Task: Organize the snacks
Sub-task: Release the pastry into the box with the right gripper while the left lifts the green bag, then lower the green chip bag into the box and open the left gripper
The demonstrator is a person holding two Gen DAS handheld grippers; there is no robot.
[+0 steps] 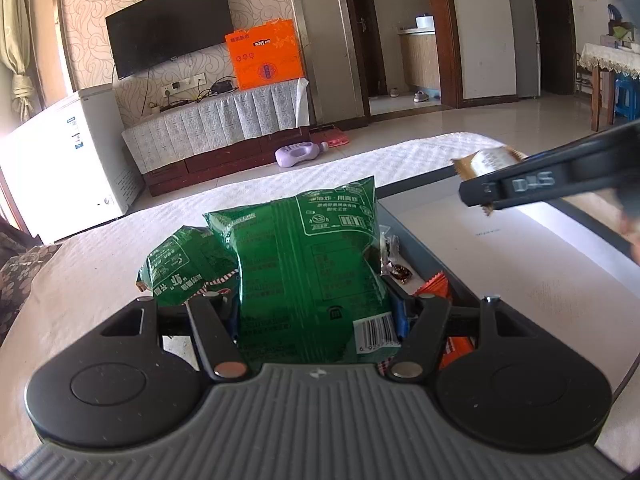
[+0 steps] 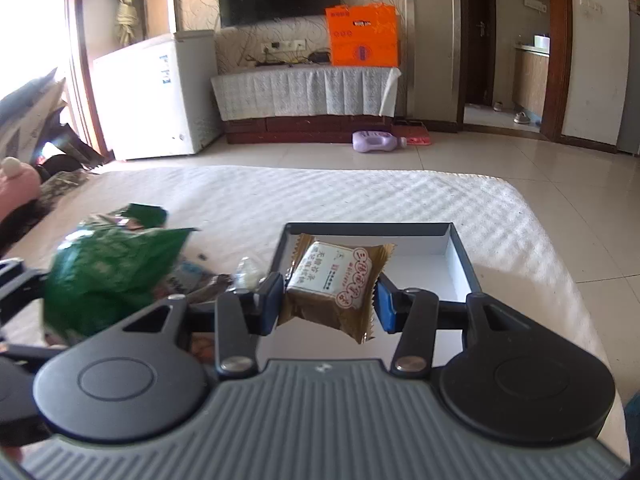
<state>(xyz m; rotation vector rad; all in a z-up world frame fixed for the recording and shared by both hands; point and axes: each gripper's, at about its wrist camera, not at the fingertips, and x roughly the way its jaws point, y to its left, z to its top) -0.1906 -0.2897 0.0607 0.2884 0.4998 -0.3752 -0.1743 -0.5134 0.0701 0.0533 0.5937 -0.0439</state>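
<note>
Right wrist view: the right tongs (image 2: 329, 298) clamp a brown pastry (image 2: 332, 280), a square cake in a crimped wrapper with a white label, above an open dark box (image 2: 460, 256) whose white inside is bare where visible. Left tongs (image 1: 316, 304) grip a green bag (image 1: 316, 264) printed in white; a smaller green bag (image 1: 180, 268) lies beside it on the white-clothed bench (image 2: 360, 196).
</note>
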